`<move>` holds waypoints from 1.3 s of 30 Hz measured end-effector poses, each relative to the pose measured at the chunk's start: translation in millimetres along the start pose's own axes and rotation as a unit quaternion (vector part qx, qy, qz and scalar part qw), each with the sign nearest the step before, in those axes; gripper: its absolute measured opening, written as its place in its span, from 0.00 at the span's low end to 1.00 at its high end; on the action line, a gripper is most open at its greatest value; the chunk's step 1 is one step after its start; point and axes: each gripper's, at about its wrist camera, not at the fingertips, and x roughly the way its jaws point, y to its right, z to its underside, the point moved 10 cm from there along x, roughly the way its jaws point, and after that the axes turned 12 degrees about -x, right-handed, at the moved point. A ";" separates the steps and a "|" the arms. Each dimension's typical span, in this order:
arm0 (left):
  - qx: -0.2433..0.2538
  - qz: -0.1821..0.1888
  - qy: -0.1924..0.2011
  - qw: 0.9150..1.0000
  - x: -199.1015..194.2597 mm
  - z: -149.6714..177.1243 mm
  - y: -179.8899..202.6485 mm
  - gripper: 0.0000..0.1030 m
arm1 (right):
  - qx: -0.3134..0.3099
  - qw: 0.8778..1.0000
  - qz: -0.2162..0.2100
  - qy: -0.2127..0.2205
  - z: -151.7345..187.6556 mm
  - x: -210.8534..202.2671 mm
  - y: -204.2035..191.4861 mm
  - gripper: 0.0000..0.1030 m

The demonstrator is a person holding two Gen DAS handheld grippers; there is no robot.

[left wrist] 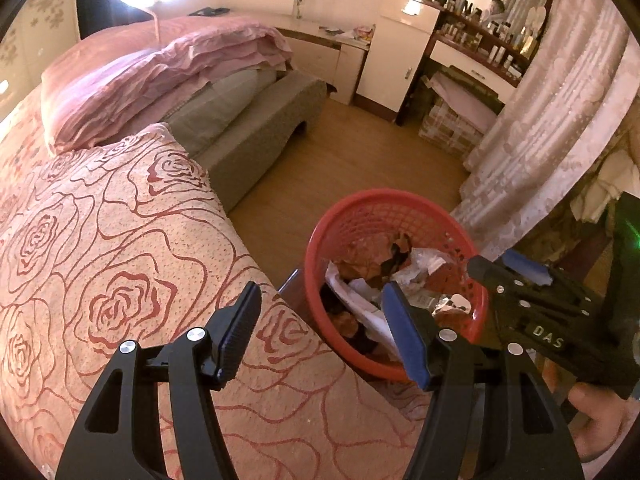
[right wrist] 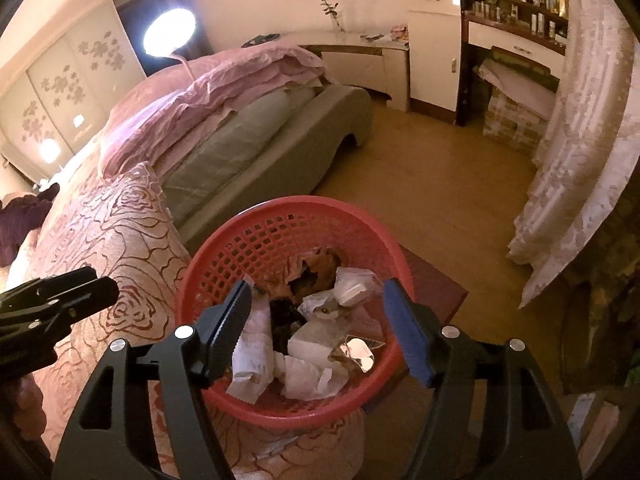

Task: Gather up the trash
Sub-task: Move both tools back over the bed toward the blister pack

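A red mesh waste basket (left wrist: 394,206) (right wrist: 248,248) stands beside the bed and holds crumpled paper, wrappers and brown scraps (right wrist: 316,344). My left gripper (left wrist: 324,330) is open and empty, its fingers straddling the edge of the rose bedspread (left wrist: 120,264) and the basket's near rim. My right gripper (right wrist: 320,328) is open and empty, held right over the basket's trash. The right gripper also shows in the left wrist view (left wrist: 516,276), at the basket's right. The left gripper shows at the left edge of the right wrist view (right wrist: 108,290).
The bed carries a folded pink duvet (left wrist: 168,68) and has a grey frame (left wrist: 260,128). Wooden floor (left wrist: 360,152) lies beyond the basket. A white cabinet (left wrist: 400,52), a cluttered dressing table (left wrist: 476,32) and a lace curtain (left wrist: 552,112) stand at the right. A dark red stool (right wrist: 436,292) sits under the basket.
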 end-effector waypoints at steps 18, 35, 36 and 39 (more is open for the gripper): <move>-0.016 -0.007 0.021 1.000 -28.4 10.9 -20.0 0.64 | -0.017 1.000 -0.007 0.024 7.6 -35.7 -30.1 0.73; -0.049 -0.032 0.057 0.997 -81.8 25.2 -64.5 0.70 | -0.066 0.997 -0.037 0.034 8.3 -52.1 -92.0 0.74; -0.051 -0.035 0.059 0.996 -84.4 26.3 -67.9 0.70 | -0.069 0.996 -0.039 0.034 9.2 -52.1 -95.9 0.74; -0.058 -0.043 0.065 0.995 -93.3 28.8 -79.8 0.71 | -0.081 0.995 -0.048 0.031 12.6 -51.1 -111.1 0.74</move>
